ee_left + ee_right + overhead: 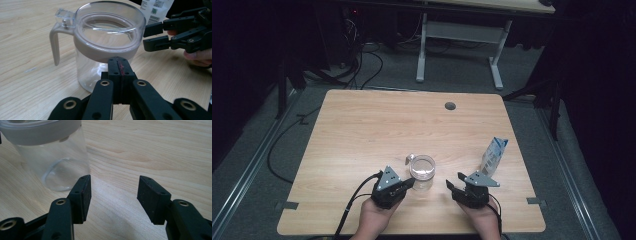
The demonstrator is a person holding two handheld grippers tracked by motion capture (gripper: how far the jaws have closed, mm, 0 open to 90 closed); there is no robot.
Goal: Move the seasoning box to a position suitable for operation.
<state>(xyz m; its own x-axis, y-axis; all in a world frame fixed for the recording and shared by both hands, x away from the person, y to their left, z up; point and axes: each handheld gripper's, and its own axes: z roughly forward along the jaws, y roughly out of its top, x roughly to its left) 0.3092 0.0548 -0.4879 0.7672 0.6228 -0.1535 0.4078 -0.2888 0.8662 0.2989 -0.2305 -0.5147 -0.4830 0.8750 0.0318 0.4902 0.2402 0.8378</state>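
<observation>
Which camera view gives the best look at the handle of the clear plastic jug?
The left gripper view: the clear plastic jug with a grey band stands close, and its grey handle shows whole at the left. In the high view the jug is small, its handle only a sliver. The right gripper view catches the jug's wall, no handle.

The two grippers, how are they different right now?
The left gripper has its fingers pressed together, while the right gripper has its fingers spread apart with nothing between them. The left one's tip is close up against the clear jug; the right one sits a little away from it. Both are black and hand-held.
</observation>
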